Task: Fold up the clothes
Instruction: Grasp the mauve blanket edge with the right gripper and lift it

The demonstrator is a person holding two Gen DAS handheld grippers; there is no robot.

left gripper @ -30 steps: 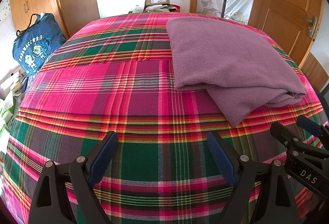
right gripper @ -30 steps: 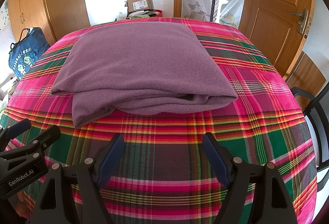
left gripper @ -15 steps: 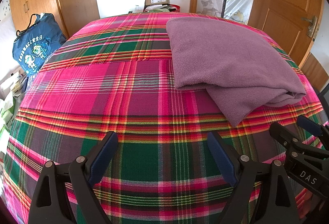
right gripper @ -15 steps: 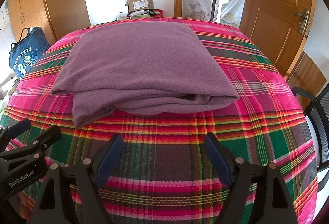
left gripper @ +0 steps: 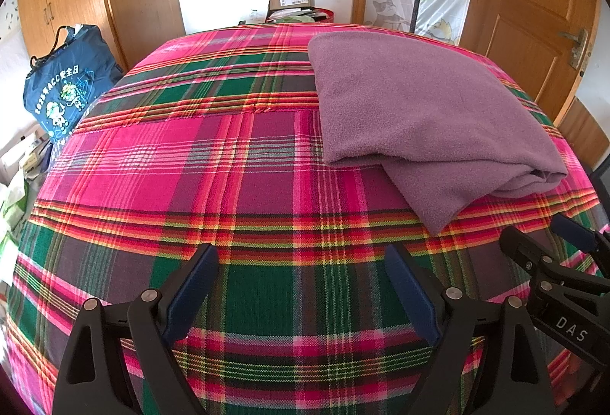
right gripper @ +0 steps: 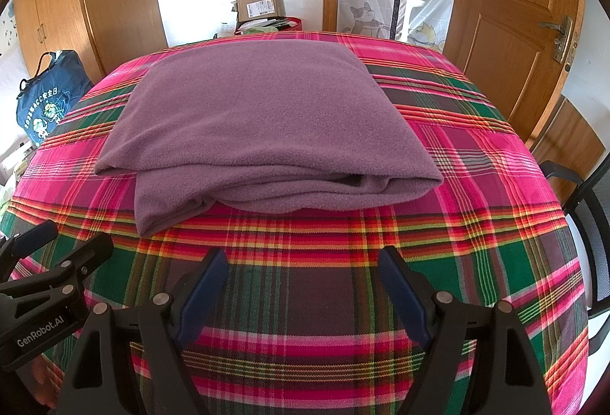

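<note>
So the purple fleece garment (right gripper: 263, 133) is sitting folded on the plaid bedspread (right gripper: 457, 232), filling the middle of the right wrist view, with its thick layered edge facing the camera and one loose flap sticking out toward the lower left of the pile. In the left wrist view the same fleece (left gripper: 423, 117) sits in the upper right of the frame. The right gripper (right gripper: 301, 285) is spread wide with nothing between its blue pads, hovering at the bottom centre of its view, near the front edge of the fleece but not touching it. The left gripper (left gripper: 301, 285) is also wide and holding nothing, over bare plaid at the bottom centre of its own view, with the fleece up and to the right of it. Each gripper peeks into the other's frame at a bottom corner. Background: a blue tote bag (left gripper: 65, 83) at the left edge, a cardboard box (right gripper: 261, 5) top centre, and a wooden door (right gripper: 522, 15) at upper right.
</note>
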